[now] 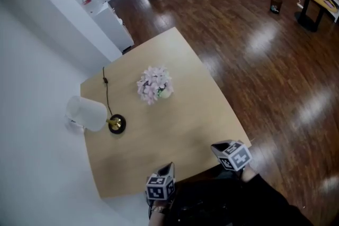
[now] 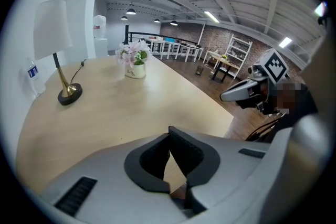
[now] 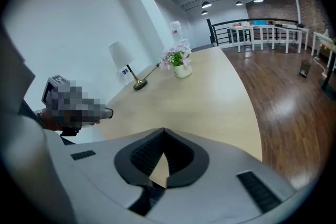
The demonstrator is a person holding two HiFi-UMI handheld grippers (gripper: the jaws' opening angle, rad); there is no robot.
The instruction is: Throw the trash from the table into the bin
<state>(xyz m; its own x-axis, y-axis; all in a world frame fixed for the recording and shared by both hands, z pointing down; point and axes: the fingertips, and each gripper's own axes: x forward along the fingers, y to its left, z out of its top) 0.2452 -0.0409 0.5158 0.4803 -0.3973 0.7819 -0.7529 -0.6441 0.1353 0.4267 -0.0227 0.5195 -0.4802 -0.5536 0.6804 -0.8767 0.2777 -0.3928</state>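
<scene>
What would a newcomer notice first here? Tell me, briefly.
The pink flowers stand in the middle of the table. A white-shaded lamp with a brass stem sits at its wall-side edge. The left gripper and right gripper hover shut and empty at the near edge.

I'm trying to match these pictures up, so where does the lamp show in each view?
Head view: lamp left of centre, at mid-height.
Left gripper view: lamp at upper left.
Right gripper view: lamp left of centre, in the upper half.
Shared landmark: the flowers, right of the lamp in all three.
</scene>
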